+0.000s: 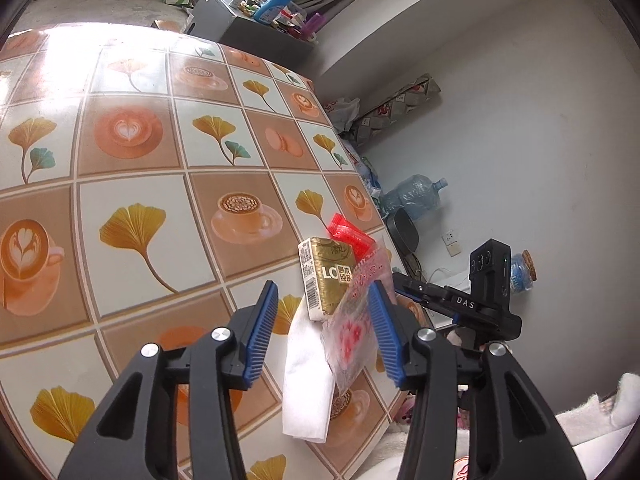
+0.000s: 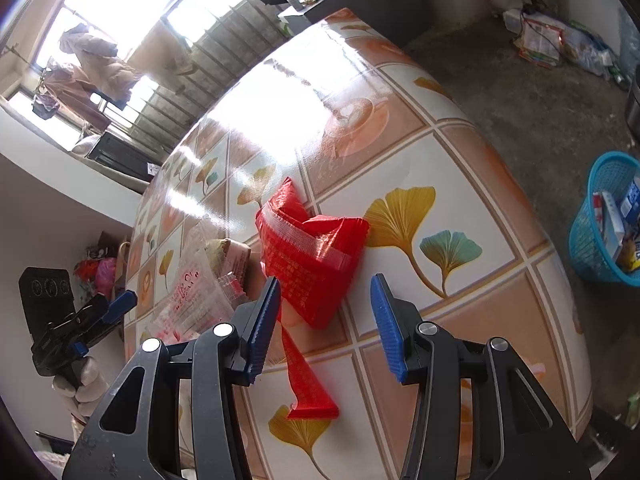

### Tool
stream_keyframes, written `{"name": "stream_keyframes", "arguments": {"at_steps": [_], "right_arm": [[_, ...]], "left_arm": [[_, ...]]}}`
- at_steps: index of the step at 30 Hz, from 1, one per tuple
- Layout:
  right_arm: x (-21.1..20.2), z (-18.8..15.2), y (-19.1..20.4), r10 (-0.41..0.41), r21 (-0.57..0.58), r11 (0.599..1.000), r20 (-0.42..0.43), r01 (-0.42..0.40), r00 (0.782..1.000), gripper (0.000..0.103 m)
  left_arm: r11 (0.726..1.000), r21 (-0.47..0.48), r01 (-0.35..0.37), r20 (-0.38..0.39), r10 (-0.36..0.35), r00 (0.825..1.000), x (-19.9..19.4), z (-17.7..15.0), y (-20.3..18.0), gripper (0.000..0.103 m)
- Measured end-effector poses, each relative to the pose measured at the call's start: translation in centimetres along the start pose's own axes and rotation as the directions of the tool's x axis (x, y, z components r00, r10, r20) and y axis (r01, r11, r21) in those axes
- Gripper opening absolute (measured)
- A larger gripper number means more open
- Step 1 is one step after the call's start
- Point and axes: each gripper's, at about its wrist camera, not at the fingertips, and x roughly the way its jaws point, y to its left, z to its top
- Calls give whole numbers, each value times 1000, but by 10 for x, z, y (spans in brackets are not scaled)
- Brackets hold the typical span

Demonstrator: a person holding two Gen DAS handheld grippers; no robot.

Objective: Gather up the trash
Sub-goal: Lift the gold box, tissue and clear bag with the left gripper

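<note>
On the patterned table (image 1: pixel 160 160) lies a small heap near the right edge: a gold tissue pack (image 1: pixel 328 276), a white tissue (image 1: pixel 308 384), a clear printed plastic bag (image 1: pixel 352 332) and a red wrapper (image 1: pixel 348 232). My left gripper (image 1: pixel 323 286) is open around the tissue and the bag; the bag brushes its right pad. In the right wrist view my right gripper (image 2: pixel 325 280) is open over the red wrapper (image 2: pixel 316 256), whose torn strip (image 2: pixel 308 384) trails toward me. The left gripper (image 2: pixel 106 322) shows at the table's left edge, beside the clear bag (image 2: pixel 196 296).
A blue plastic basket (image 2: pixel 604 232) holding cartons stands on the concrete floor, right of the table (image 2: pixel 460 184). A grey cabinet (image 1: pixel 256 24) with clutter sits beyond the table. A large water bottle (image 1: pixel 416 196) and bags lie along the wall.
</note>
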Motion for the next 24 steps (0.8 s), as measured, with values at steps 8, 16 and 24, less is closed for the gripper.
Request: {"name": "stream_keyframes", "arguments": {"at_steps": [8,16,24], "right_arm": [[1,0,5,-2,-8,1000,-4,2,1000,45],[4,0,9,-1,-8,1000,-2,1,1000,45],[5,1,9,3,-6,1000,3,-3,1000,45]], "left_arm": [[997,70,27,-143,-16,990,30,-23,-13,57],[988,138,-72,-152,93,984,48,-29,-16,56],[969,210,-128,-97,151,984,55,-31,-24,34]]}}
